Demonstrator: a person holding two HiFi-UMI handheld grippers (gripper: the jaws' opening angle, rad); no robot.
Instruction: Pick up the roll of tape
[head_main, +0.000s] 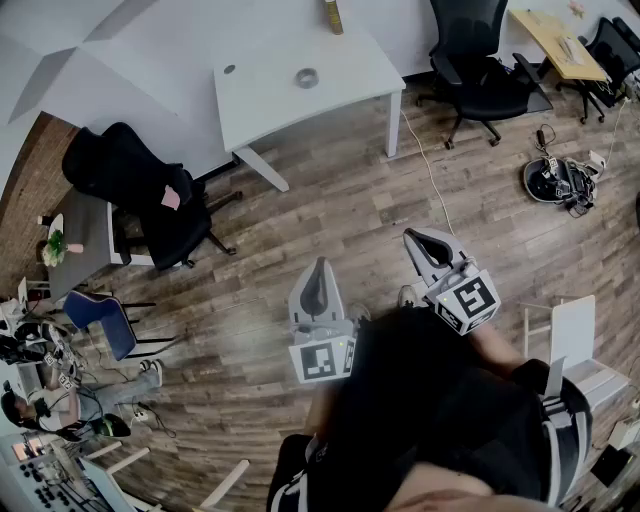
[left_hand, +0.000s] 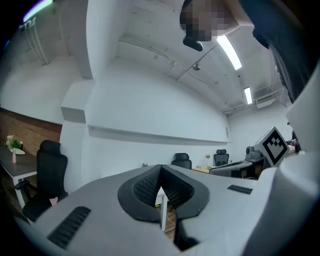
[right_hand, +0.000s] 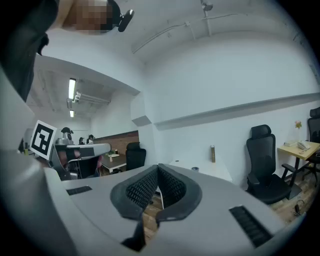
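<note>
Wood-floor office; the white table (head_main: 260, 95) at the far end carries the roll of tape (head_main: 307, 77), untouched. My left gripper (head_main: 318, 268) and right gripper (head_main: 418, 240) are both pressed together, empty, well apart from it. Approach, grasp and lift all remain.

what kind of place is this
Probably an open-plan office or lab workspace: a white desk carrying the roll of tape, black swivel chairs and a wood-plank floor.
</note>
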